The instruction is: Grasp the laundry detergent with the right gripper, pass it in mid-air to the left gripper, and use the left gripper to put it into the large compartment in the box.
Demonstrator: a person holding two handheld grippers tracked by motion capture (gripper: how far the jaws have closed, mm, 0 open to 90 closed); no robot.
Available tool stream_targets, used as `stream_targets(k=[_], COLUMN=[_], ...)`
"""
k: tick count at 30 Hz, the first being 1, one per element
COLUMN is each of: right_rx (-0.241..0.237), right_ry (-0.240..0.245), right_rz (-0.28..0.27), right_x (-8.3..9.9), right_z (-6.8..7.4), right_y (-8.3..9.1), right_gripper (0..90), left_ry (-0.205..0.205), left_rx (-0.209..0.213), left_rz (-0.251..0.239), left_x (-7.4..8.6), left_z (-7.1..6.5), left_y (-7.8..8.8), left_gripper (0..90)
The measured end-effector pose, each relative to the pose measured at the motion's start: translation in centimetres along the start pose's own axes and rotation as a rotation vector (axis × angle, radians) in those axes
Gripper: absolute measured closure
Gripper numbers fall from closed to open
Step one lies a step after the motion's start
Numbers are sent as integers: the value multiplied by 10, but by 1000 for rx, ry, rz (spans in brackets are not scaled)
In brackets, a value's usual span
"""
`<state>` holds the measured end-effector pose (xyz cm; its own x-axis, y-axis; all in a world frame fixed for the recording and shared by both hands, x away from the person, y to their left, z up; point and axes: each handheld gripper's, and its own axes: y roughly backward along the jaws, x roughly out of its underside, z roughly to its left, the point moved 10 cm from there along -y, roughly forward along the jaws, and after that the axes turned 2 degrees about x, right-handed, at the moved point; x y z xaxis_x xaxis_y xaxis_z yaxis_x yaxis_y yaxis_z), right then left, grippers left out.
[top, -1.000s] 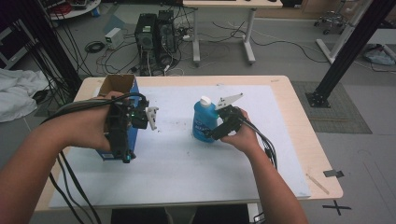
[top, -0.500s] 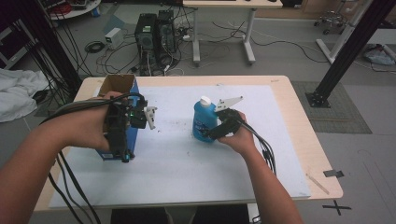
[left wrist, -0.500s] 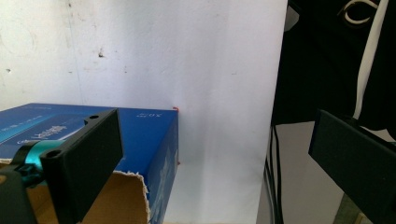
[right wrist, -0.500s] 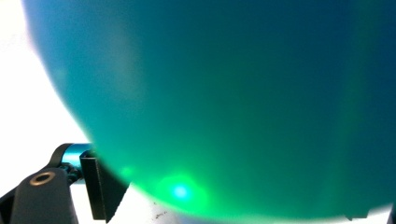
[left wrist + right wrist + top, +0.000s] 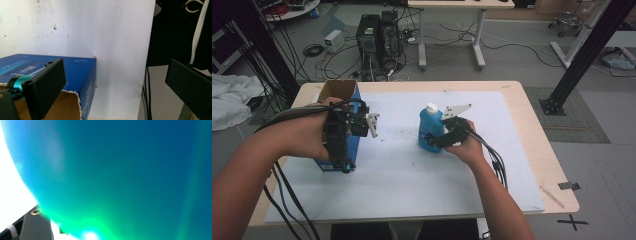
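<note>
A blue bottle (image 5: 430, 125) with a white cap stands upright on the white mat, right of centre. My right gripper (image 5: 433, 141) reaches in from the right at its lower body, and its jaws have just been closing with the bottle between them. In the right gripper view the blue bottle (image 5: 125, 175) sits very close, and one black finger (image 5: 32, 226) lies against its edge. A blue cardboard box (image 5: 356, 100) with a torn open end lies at the mat's left. My left gripper (image 5: 343, 160) hangs over the box (image 5: 75, 70), jaws wide open (image 5: 117, 75) and empty.
The white mat (image 5: 402, 170) covers most of the wooden table (image 5: 532, 125). Cables trail from both grippers over the near edge. On the floor beyond the table are computer towers (image 5: 379, 35), a desk's legs and a black frame post (image 5: 584, 55).
The right gripper's jaws have drawn in around the bottle's lower body. Both hands, the bottle and the box have kept their places.
</note>
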<state>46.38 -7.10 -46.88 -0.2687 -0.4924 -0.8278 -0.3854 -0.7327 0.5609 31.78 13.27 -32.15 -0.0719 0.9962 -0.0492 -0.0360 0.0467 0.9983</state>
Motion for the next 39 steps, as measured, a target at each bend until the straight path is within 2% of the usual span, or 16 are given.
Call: stream_targets(k=[10,20,39], right_rx=[-5,1,-31], right_ry=[4,0,5], right_rz=[-13,-13,-40], right_x=[-1,0,-2], right_z=[1,0,3], right_y=[1,-1,-2], right_gripper=[315,346,438], left_ry=[0,4,14], left_rx=[2,2,10], left_rz=[2,1,6], left_x=[1,3,1], left_z=[1,3,8], left_y=[-1,-2,-6], left_gripper=[32,32,32])
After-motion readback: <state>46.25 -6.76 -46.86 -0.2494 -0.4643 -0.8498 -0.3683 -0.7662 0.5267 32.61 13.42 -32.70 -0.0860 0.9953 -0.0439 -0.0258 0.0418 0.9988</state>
